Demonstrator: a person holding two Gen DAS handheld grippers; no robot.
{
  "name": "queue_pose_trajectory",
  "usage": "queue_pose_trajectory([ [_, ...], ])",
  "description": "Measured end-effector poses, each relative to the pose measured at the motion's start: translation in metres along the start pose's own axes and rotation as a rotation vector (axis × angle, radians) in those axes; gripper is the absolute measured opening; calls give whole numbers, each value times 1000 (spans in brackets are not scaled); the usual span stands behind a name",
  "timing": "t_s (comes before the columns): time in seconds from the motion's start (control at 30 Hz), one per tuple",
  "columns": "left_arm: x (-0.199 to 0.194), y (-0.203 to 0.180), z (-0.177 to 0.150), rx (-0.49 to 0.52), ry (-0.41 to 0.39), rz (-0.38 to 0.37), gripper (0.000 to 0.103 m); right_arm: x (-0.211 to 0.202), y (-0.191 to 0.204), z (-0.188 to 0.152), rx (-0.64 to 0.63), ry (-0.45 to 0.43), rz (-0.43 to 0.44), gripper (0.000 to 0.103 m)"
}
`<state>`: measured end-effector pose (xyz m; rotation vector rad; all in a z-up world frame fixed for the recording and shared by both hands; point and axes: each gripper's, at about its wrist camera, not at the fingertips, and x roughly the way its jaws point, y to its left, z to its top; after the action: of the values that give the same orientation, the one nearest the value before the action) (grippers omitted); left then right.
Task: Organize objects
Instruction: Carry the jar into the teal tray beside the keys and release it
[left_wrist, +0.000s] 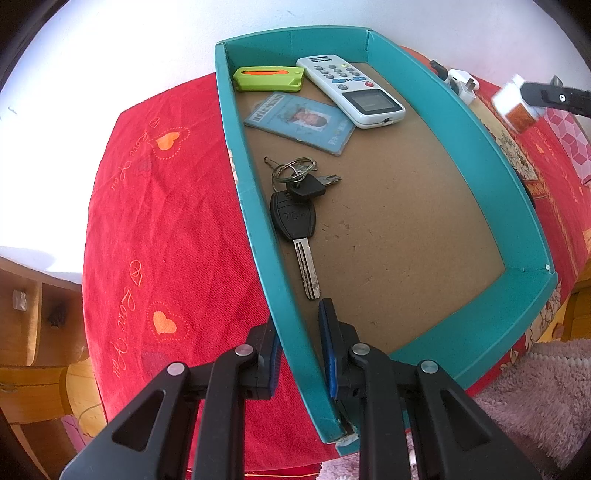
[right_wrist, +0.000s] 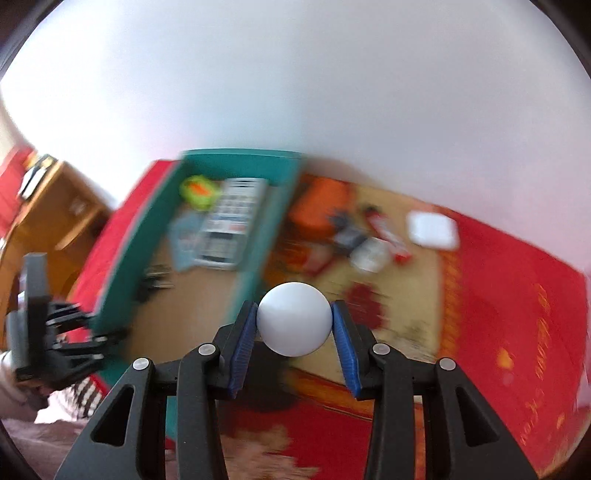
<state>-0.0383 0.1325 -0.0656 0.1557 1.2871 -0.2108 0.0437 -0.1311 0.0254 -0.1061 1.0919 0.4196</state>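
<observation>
A teal cardboard box (left_wrist: 258, 229) lies on a red cloth. Inside it are a white remote (left_wrist: 351, 90), a green and orange case (left_wrist: 267, 78), an ID card (left_wrist: 301, 122) and a bunch of keys (left_wrist: 295, 206). My left gripper (left_wrist: 297, 343) is shut on the box's left wall near the front corner, one finger inside and one outside. My right gripper (right_wrist: 294, 328) is shut on a white ball (right_wrist: 294, 319) and holds it in the air to the right of the box (right_wrist: 255, 236). The right wrist view is blurred by motion.
To the right of the box on the cloth lie an orange object (right_wrist: 319, 206), a white square item (right_wrist: 432, 229), a red and white tube (right_wrist: 388, 236) and a white plug (left_wrist: 461, 85). A wooden cabinet (left_wrist: 29, 317) stands at left. A pink fluffy blanket (left_wrist: 535, 398) lies in front.
</observation>
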Motion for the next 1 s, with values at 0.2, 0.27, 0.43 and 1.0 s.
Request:
queue_pose_trajectory([
  [0.2,0,1,-1,-3,-2,-2,18,31,73,6,-156,57,94,42],
  [0.27,-1,2,-1,-5,-2,-3,18,43,91,5,-196,81,106,42],
  [0.43,-2,3,-1,-6,-5,-1,18,67,103,6,-224,119,97,42],
  [1.0,-4,8,-8,-9,-12,-9,18,96,131,10,-293,200,191,42],
])
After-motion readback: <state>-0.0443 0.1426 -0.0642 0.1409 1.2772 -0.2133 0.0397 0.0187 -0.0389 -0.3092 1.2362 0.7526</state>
